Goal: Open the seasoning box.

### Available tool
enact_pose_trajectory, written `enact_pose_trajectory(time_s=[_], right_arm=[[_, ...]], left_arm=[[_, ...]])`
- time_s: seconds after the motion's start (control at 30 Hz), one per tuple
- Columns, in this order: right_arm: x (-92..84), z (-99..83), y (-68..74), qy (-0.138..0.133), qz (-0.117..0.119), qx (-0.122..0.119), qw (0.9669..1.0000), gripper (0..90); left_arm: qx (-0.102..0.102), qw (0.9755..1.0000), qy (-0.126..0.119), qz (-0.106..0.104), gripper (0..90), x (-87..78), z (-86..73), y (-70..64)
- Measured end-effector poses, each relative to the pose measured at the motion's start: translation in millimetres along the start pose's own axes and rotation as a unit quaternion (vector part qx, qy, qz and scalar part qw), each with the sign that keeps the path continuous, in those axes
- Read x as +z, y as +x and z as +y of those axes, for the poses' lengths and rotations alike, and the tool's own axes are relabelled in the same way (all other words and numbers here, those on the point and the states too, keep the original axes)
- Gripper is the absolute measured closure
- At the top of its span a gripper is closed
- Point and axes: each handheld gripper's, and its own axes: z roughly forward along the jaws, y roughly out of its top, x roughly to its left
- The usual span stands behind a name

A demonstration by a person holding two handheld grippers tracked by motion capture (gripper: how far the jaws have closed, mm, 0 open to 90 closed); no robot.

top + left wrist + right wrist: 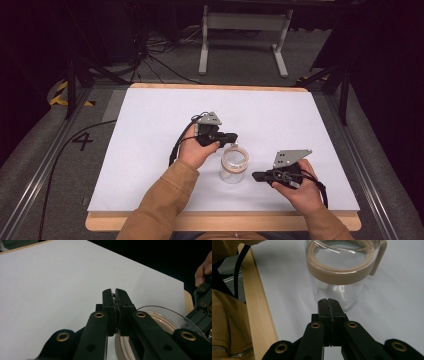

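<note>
1. Left gripper (231,138): its jaws are pressed together with nothing visible between them. No sure contact with the jar can be read. In the left gripper view the tips (115,298) sit just above and beside the jar's near rim, which curves in at their lower right.

2. Jar (234,165): it stands upright on the white table (150,130), between the two grippers and near the person's edge. It is clear, glass or hard plastic, with a tan band (342,273) around the open mouth and a small tan tab (379,257) hanging down one side.

3. Handling, as a judgement: the jar looks empty and light, so a sideways nudge could slide or tip it. The wall is stiff, smooth and likely slippery, and if glass it would break in a fall. The tan band looks the better hold, since it seems softer and less slick than the bare wall. Pinching the rim, one jaw inside and one outside, would suit these narrow jaws; the tab is another hold.

4. Right gripper (256,176): its jaws are also pressed together and empty. In the right gripper view the jar rises straight ahead of the tips (329,302), close to its lower wall, though touching cannot be told.
</note>
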Motion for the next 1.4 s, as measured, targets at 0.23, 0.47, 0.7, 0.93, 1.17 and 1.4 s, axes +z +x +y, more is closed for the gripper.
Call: enact_pose_trajectory(time_s=[0.23,0.47,0.7,0.93,1.17,1.4], right_arm=[[2.9,8.5,5.2,-0.016,0.008,-0.002,0.9998,90.0],[5.6,14.3,5.5,-0.033,0.012,0.007,0.9994,90.0],[7.3,16.2,2.0,-0.065,0.030,0.020,0.9972,90.0],[15.3,8.7,-9.3,-0.112,0.062,0.039,0.9910,90.0],[15.3,6.2,-13.1,-0.134,0.074,0.049,0.9869,90.0],[15.7,7.4,-13.1,-0.136,0.081,0.046,0.9863,90.0]], left_arm=[[-0.006,1.0000,0.002,0.002,89.9,1.0,0.0,-0.4],[-0.008,1.0000,0.000,0.001,89.9,1.3,-0.3,-0.4],[-0.005,1.0000,-0.002,-0.003,89.8,1.6,-0.7,1.8],[-0.009,0.9999,-0.004,-0.010,89.8,1.4,-1.6,2.8],[-0.003,1.0000,-0.003,-0.007,88.2,0.6,-1.8,2.8],[-0.002,0.9998,-0.013,0.012,82.6,-10.6,-1.0,4.8]])
